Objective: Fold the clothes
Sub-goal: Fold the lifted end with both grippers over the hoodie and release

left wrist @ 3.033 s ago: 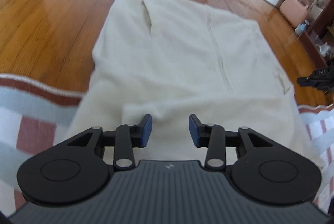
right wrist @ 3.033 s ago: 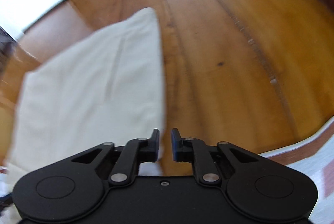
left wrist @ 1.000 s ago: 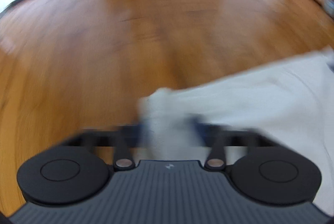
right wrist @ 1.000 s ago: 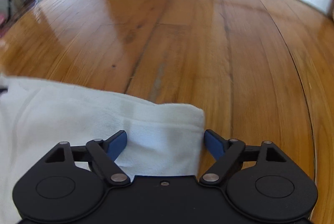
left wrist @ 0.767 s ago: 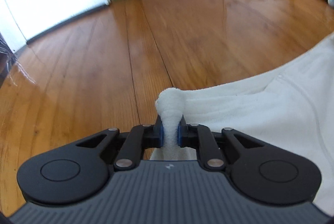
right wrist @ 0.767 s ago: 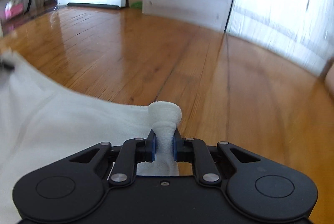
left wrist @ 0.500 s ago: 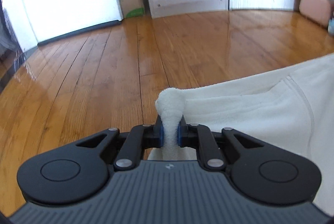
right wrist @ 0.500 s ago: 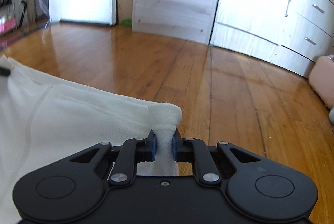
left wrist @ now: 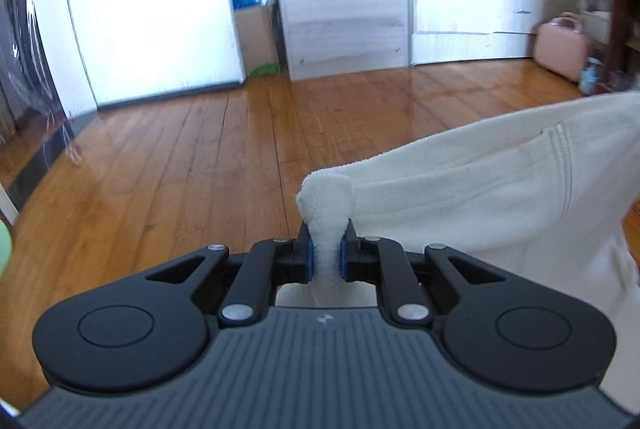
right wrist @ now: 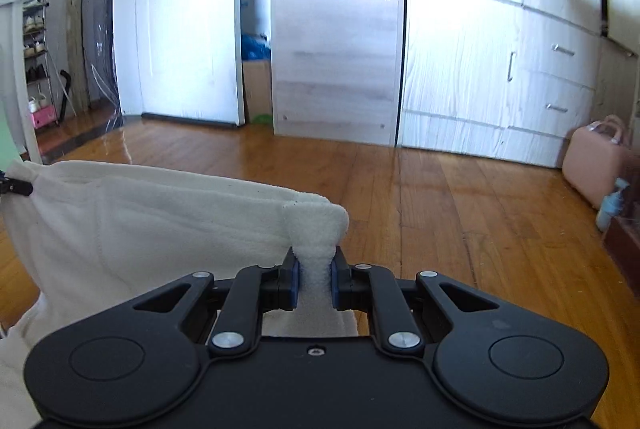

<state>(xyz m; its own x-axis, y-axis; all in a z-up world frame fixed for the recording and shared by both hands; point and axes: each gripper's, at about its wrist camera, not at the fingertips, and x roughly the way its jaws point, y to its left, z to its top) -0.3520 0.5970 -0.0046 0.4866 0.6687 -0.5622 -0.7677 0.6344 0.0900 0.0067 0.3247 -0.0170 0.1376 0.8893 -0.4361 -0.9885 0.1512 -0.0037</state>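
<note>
1. Left wrist view: the left gripper (left wrist: 325, 249) is pinched on a bunched corner of a cream fleece garment (left wrist: 500, 197), with a knob of cloth bulging out above the blue pads. The rest of the garment runs off toward 3 o'clock, held up off the wooden floor (left wrist: 180, 165).
2. Right wrist view: the right gripper (right wrist: 313, 279) is likewise clamped on another corner of the same garment (right wrist: 140, 229), which stretches away toward 9 o'clock, where the tip of the other gripper shows at the frame's edge. The top edge between the two holds sags only slightly.
3. Handling, as I judge it: the fabric is soft and limp, with no stiffness of its own, so it will drape and swing from wherever it is held. It looks thick and plush, fairly light, and the nap should give the pads good friction; it is not fragile.
4. Where to hold: the two corners of one edge, as now, keep the panel spread flat. A deep bite matters, since the bulky fleece compresses and a shallow pinch could creep out.
5. Texture and shape: a fuzzy terry-like pile at the corners, a smoother face crossed by stitched seams (left wrist: 560, 149), and a broadly rectangular hanging panel.
6. Surroundings: glossy plank floor, pale wood-grain cabinets (right wrist: 500, 69), and a pink case (right wrist: 596, 165) at 3 o'clock.
</note>
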